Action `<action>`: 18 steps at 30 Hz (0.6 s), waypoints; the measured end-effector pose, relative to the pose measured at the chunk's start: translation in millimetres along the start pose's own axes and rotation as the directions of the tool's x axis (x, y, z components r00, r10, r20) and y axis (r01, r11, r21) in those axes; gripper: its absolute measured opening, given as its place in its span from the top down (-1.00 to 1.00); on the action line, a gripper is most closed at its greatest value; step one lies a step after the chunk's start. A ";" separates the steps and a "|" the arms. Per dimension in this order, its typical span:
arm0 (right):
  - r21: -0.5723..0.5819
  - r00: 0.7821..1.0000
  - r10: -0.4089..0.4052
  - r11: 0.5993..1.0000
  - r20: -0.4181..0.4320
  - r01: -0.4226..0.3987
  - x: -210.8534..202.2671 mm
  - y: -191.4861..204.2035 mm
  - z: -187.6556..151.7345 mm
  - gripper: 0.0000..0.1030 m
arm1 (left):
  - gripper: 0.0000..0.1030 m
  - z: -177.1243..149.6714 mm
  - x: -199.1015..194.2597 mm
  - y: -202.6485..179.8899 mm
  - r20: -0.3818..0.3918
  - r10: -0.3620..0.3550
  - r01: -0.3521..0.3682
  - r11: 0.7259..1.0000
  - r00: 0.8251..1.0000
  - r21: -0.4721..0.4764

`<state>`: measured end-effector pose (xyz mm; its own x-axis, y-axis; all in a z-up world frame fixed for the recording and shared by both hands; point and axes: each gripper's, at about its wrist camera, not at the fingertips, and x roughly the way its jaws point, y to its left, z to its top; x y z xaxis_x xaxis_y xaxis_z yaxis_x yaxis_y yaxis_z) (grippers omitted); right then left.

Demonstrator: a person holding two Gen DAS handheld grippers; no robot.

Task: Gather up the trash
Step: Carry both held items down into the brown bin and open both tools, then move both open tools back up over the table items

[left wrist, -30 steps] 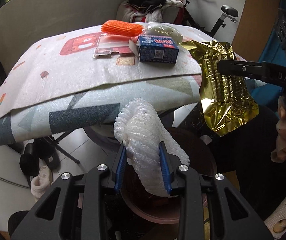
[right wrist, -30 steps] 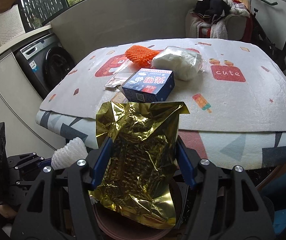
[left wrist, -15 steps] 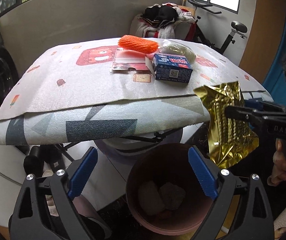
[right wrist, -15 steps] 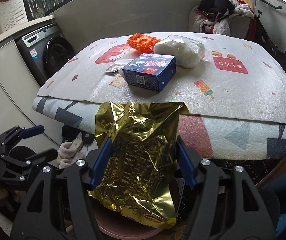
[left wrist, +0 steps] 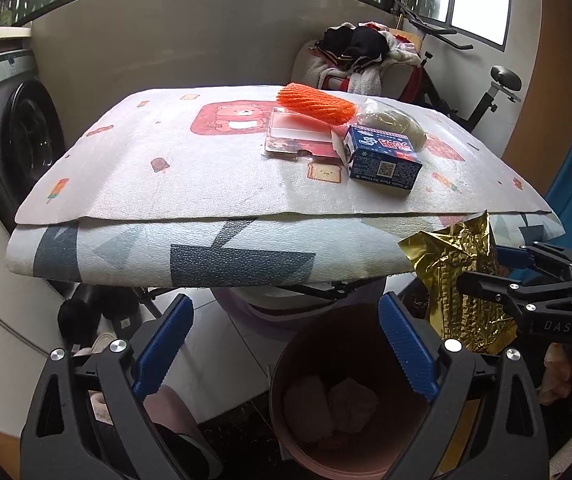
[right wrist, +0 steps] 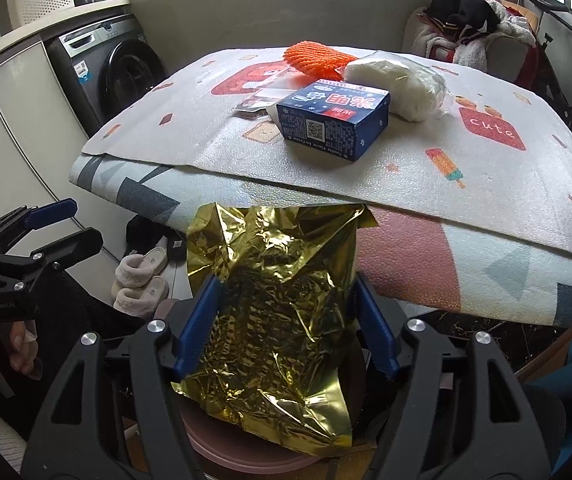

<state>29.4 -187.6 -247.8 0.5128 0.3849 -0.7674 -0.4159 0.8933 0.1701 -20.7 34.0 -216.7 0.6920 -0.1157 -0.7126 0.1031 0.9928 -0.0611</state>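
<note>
My left gripper (left wrist: 286, 320) is open and empty above a brown bin (left wrist: 306, 352) that stands on the floor under the table edge, with pale trash inside. My right gripper (right wrist: 286, 300) is shut on a crumpled gold foil bag (right wrist: 277, 312) and holds it over the bin's rim (right wrist: 245, 456); the bag also shows in the left wrist view (left wrist: 462, 280). On the table lie an orange foam net (left wrist: 316, 104), a blue box (left wrist: 382, 158), a white plastic bag (right wrist: 398, 80) and a clear blister pack (left wrist: 298, 138).
The table (left wrist: 205, 184) has a padded patterned cover that overhangs the bin. A washing machine (right wrist: 113, 76) stands at the left. Slippers (right wrist: 141, 280) lie on the floor under the table. A chair piled with clothes (left wrist: 358, 60) and an exercise bike (left wrist: 486, 96) are behind.
My left gripper opened and let go of the white foam net, which dropped into the bin, then rose. My right gripper sank lower with the gold bag.
</note>
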 end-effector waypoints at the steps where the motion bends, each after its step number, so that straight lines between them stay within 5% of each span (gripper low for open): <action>1: -0.002 1.000 -0.001 1.000 -0.001 0.001 0.3 0.6 -0.6 -0.33 | -0.78 -0.4 -0.3 0.6 0.001 0.002 -0.002 1.000 1.000 -0.003; 10: -0.008 1.000 -0.007 1.000 -0.013 0.007 3.1 1.1 -0.3 -0.37 | -0.78 0.2 0.0 6.5 0.002 0.005 -0.005 1.000 1.000 -0.029; 12: 0.000 1.000 -0.011 1.000 -0.018 0.011 4.1 -0.1 -0.7 -0.49 | -0.78 -0.3 -0.5 7.1 0.002 0.005 -0.004 1.000 1.000 -0.031; 14: 0.012 1.000 -0.020 1.000 -0.016 0.020 4.4 -2.2 -0.6 -0.83 | -0.78 -0.4 -0.6 7.3 0.001 0.006 -0.006 0.999 1.000 -0.031; 18: 0.049 0.999 -0.030 0.998 -0.031 0.031 7.5 -9.5 -0.7 -0.88 | -0.78 -0.1 -0.4 7.6 0.000 0.008 -0.008 0.999 1.000 -0.031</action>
<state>36.7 -193.4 -255.6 0.5015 0.3506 -0.7909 -0.3626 0.9152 0.1759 -20.3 41.6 -217.0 0.6931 -0.1073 -0.7128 0.0752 0.9942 -0.0765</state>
